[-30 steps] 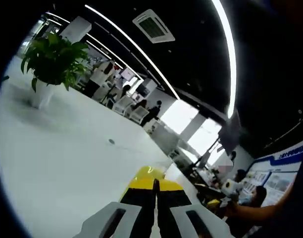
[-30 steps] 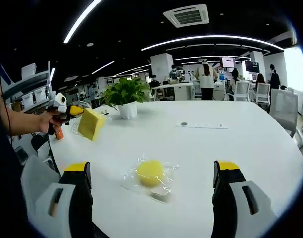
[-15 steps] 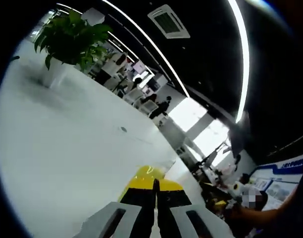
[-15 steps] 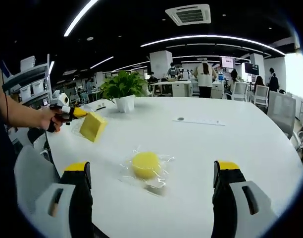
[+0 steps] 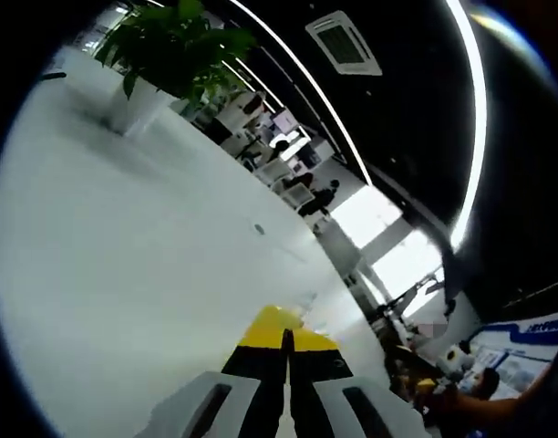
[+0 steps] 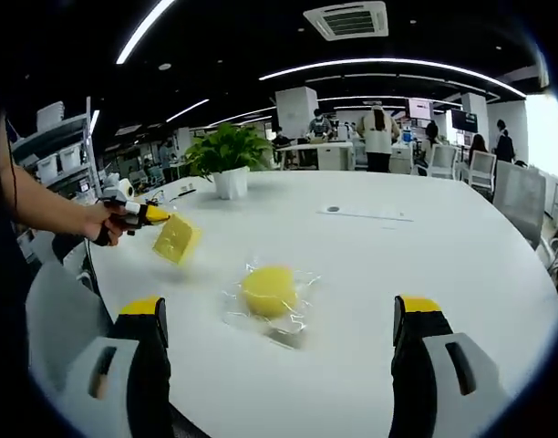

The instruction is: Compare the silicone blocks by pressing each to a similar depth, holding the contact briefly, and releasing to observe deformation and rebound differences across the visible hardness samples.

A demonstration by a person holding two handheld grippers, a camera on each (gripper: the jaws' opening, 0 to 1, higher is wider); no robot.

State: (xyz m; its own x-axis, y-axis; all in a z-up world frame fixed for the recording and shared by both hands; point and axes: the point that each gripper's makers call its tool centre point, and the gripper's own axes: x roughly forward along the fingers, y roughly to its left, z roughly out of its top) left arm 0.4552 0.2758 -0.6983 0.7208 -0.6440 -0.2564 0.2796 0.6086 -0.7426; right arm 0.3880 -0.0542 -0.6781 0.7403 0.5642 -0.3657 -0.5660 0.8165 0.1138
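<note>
We see a round yellow silicone block [image 6: 268, 290] lying in a clear plastic wrapper [image 6: 293, 321] on the white table [image 6: 370, 265]. Our left hand-held gripper [image 6: 156, 215] pinches a square yellow silicone block [image 6: 177, 239] above the table's left side. Our right hand-held gripper [image 6: 279, 324] is spread wide near the wrapper.

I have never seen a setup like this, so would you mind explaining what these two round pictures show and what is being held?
A person holds a two-jaw gripper in each hand, and a fisheye camera rides on each. In the right gripper view, the right gripper stands open above a white table, where a round yellow silicone block lies on clear plastic wrap. At the left, the left gripper holds a square yellow silicone block above the table. In the left gripper view, its jaws are closed on that block. A potted green plant stands further back.
</note>
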